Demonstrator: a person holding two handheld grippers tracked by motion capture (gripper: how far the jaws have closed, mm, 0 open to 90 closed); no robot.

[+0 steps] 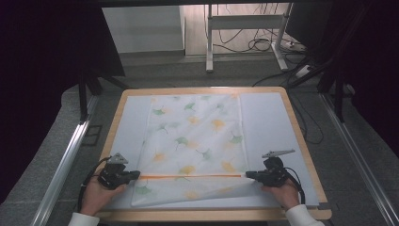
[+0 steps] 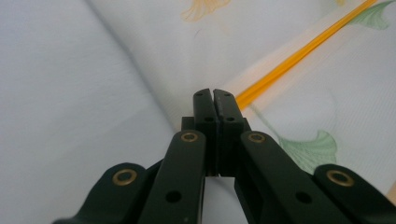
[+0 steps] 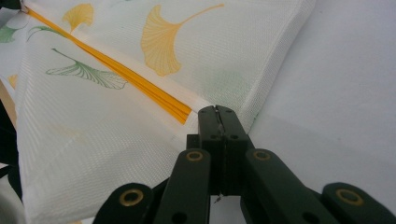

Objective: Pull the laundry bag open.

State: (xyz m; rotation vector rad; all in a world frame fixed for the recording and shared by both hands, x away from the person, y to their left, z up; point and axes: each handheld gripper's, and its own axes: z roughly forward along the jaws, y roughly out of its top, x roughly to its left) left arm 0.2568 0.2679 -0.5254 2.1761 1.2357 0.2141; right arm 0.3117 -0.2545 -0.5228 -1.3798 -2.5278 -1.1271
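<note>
A white cloth (image 1: 193, 141) printed with green and yellow ginkgo leaves lies on the table, with an orange stripe (image 1: 188, 176) along its lifted near edge. My left gripper (image 1: 137, 174) is shut on the cloth's left end by the stripe; its jaws (image 2: 214, 100) meet on the fabric (image 2: 299, 116). My right gripper (image 1: 248, 175) is shut on the cloth's right end, where the stripe (image 3: 140, 84) stops just before the jaw tips (image 3: 216, 114). The edge is stretched taut between both grippers. A hand holds each gripper.
A pale sheet (image 1: 268, 127) covers the wooden tabletop (image 1: 301, 141) under the cloth. Metal rails (image 1: 61, 169) run along both sides of the table. Cables and a desk frame (image 1: 244, 28) stand on the floor beyond the far edge.
</note>
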